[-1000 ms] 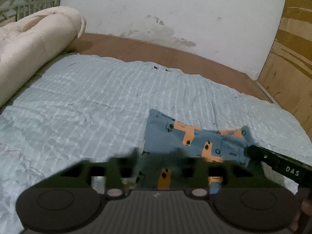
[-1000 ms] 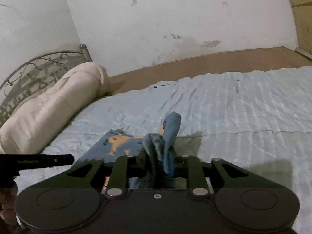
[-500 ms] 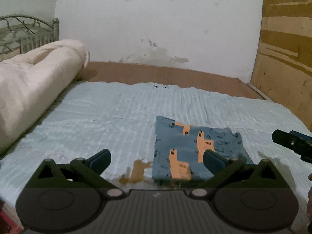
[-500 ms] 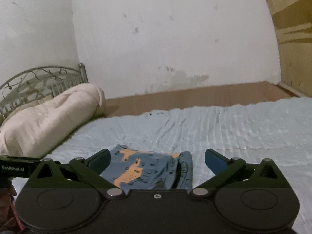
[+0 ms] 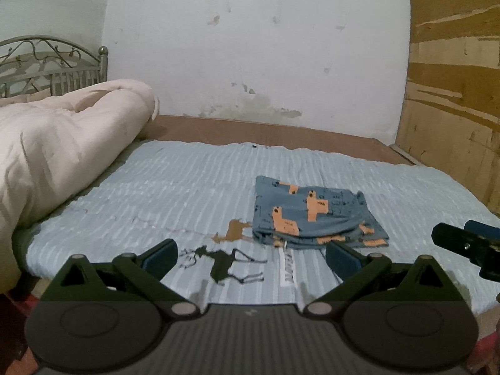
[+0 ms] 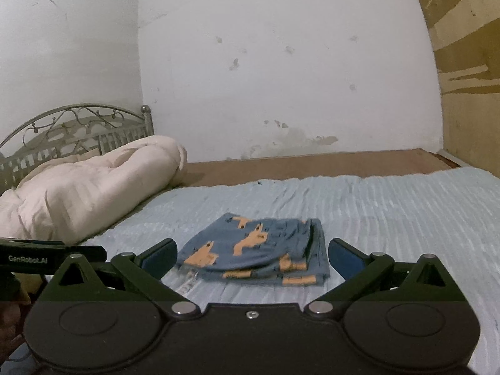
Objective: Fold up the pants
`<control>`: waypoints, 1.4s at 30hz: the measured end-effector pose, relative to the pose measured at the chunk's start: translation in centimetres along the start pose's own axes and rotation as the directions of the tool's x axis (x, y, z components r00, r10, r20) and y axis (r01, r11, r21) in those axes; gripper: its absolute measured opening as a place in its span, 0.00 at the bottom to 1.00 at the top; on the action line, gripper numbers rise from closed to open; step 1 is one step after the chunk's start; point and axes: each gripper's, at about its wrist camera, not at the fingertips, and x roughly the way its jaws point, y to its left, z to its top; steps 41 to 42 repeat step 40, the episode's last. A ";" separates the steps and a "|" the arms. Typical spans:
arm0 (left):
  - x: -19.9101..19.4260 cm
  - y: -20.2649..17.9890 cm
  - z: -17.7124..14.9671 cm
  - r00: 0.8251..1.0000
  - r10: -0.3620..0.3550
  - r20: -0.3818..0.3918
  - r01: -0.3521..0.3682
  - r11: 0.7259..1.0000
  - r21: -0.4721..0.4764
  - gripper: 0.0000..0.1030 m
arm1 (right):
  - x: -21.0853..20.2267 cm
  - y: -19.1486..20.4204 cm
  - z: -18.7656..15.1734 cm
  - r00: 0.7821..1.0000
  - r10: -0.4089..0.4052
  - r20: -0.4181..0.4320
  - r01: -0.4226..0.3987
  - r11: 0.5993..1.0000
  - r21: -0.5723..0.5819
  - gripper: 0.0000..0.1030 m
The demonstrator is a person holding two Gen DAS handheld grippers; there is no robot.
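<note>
**Two claws free, pants folded on the bed**

Both claws stood wide apart and held nothing. Our left claw (image 5: 251, 254) hung above the near edge of the bed (image 5: 187, 187), its blue pads (image 5: 161, 256) spread with only printed sheet between them. Our right claw (image 6: 251, 254) hung likewise, and through its gap we saw the pants (image 6: 256, 250) lying ahead at twelve o'clock, touched by neither finger.

From the left wrist the pants (image 5: 312, 215) lay at about one o'clock, near the front edge of the pale blue striped sheet, folded into a compact rectangle of several layers. The fabric was blue with orange animal shapes. The stacked edges faced us, and a thicker rolled edge ran down the side at three o'clock in the right view. A rolled cream quilt (image 5: 62, 143) sat well apart at nine to ten o'clock, against the metal headboard (image 6: 78, 125).

We judged the folding essentially done. The cloth looked light, thin and limp: it would sag and slide open if lifted by one layer or one corner. If we had to move it, we judged the safest hold to be both claws pinching through all the layers at the two near corners, or along the folded side where the layers are joined. The loose near hems looked likeliest to splay.
</note>
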 end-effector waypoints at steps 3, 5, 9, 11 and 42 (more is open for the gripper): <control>-0.5 0.0 -0.7 1.000 0.003 -0.006 -0.003 1.000 0.003 0.99 | -1.1 0.7 -0.8 1.000 -0.007 -0.006 0.007 1.000 0.000 0.99; -0.6 -0.1 -1.1 1.000 -0.002 -0.009 0.002 1.000 0.001 0.99 | -1.4 0.9 -1.2 1.000 -0.006 -0.014 0.006 1.000 -0.011 0.99; -0.7 0.1 -1.2 1.000 0.001 -0.008 -0.001 1.000 -0.005 0.99 | -1.5 1.1 -1.4 1.000 -0.003 -0.023 0.002 1.000 -0.007 0.99; -0.7 0.2 -1.1 1.000 -0.001 -0.007 0.001 1.000 -0.009 0.99 | -1.4 1.1 -1.2 1.000 0.000 -0.025 0.000 1.000 -0.009 0.99; -0.5 0.1 -1.6 0.998 -0.049 -0.041 0.046 0.997 -0.068 0.99 | -1.1 1.1 -1.1 0.999 0.017 -0.033 -0.017 1.000 -0.013 0.99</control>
